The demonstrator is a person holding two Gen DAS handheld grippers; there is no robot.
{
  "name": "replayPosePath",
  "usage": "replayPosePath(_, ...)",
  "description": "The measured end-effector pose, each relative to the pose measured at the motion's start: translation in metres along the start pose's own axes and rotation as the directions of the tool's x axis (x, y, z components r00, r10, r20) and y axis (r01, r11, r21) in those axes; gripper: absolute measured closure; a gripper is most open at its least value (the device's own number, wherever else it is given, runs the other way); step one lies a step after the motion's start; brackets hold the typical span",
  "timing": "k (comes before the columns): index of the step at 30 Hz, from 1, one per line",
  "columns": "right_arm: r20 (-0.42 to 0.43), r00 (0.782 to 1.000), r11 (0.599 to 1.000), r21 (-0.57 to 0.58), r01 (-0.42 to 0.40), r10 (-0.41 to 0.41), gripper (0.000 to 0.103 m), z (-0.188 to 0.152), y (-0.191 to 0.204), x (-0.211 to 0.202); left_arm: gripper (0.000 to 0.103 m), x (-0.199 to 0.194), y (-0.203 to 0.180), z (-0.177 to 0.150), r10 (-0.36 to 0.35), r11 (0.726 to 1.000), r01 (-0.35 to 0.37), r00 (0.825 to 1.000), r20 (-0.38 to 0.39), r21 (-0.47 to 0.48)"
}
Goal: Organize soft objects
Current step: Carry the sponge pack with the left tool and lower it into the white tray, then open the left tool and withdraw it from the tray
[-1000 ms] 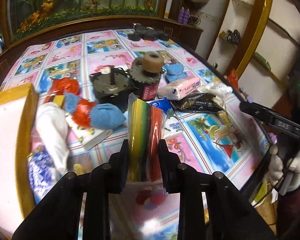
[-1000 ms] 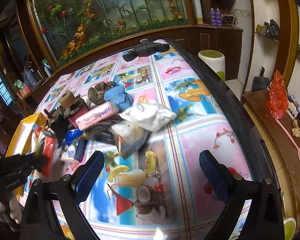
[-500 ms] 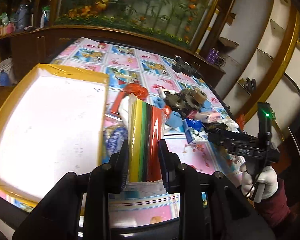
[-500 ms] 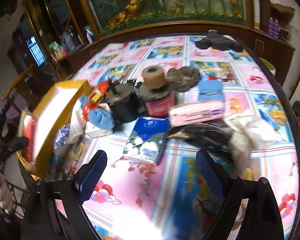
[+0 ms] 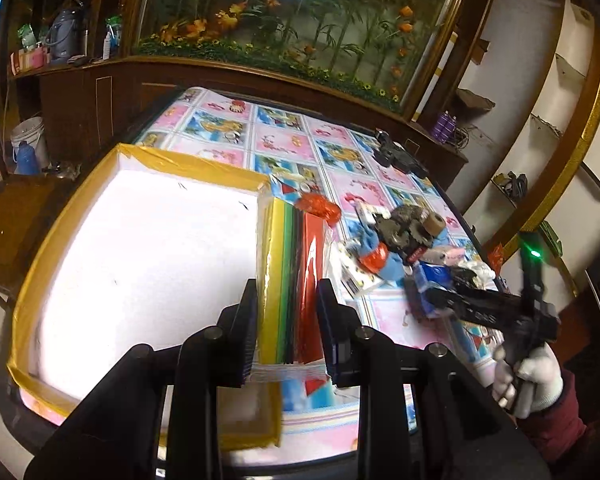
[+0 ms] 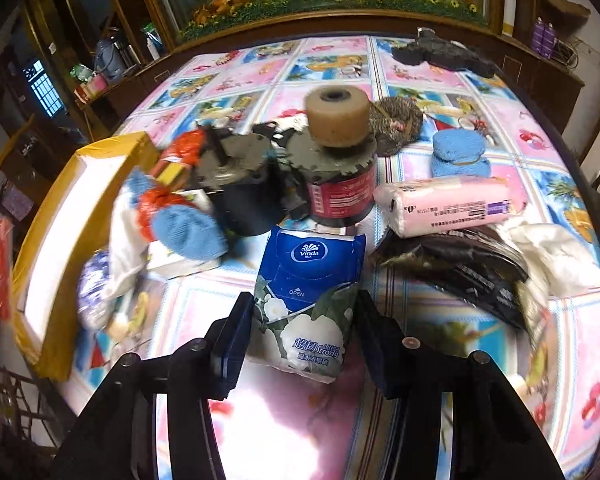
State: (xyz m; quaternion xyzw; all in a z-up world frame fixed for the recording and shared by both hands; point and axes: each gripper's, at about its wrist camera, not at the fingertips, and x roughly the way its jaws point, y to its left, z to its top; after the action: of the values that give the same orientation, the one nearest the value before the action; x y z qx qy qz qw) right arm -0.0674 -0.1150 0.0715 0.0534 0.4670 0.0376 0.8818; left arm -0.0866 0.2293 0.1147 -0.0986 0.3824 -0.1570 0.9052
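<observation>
Your left gripper (image 5: 286, 330) is clamped on a bagged stack of colored sheets (image 5: 294, 276), held upright on edge at the right rim of the white tray (image 5: 140, 264) with the yellow taped border. The stack looks light and springy, and its clear wrap is probably slippery. Your pads sit low on it, so expect the top to flop when you tip it. Lay it flat in the tray instead of dropping it.

Your right gripper (image 6: 300, 332) has just been closing, with the blue tissue pack (image 6: 308, 284) between its jaws. The pack lies on the patterned tablecloth (image 6: 440, 432), in front of the red-labelled can (image 6: 342, 196). The pads look to be meeting its 2 sides about halfway along, though I cannot tell how firmly they press. It should be light and squashy with a slick film wrap, so squeeze until the sides dent a little. Hold the middle of the pack, not the loose end nearest you, which would crumple and slide. The pink tissue roll pack (image 6: 448, 204) just beyond should handle the same way.
</observation>
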Motion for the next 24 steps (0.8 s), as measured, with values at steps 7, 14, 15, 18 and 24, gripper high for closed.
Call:
replayPosePath(7, 0.055, 0.972, 0.971, -0.086, -0.224, 0.229, 0.053, 0.043, 0.064, -0.033, 0.078, 0.048, 0.042, 0.056, 0.024, 0.998, -0.028, 0.998, -0.054, -0.064)
replayPosePath(14, -0.041, 0.938, 0.931, -0.112, -0.347, 0.345, 0.053, 0.107, 0.148, 0.040, 0.078, 0.119, 0.092, 0.077, -0.035, 0.977, 0.010, 0.993, -0.116, -0.211)
replayPosePath(15, -0.053, 0.940, 0.933, -0.116, -0.342, 0.338, 0.053, 0.113, 0.155, 0.052, 0.077, 0.125, 0.097, 0.077, -0.034, 0.975, 0.006, 0.992, -0.120, -0.223)
replayPosePath(18, -0.077, 0.957, 0.948, -0.135, -0.288, 0.279, 0.052, 0.130, 0.173, 0.085, 0.070, 0.134, 0.115, 0.078, -0.075, 0.957, 0.033, 0.988, -0.135, -0.290)
replayPosePath(24, -0.050, 0.980, 0.958, -0.207, -0.199, 0.193, 0.041, 0.136, 0.197, 0.104, 0.043, 0.122, 0.135, 0.073, -0.144, 0.925, 0.103, 0.986, -0.088, -0.366)
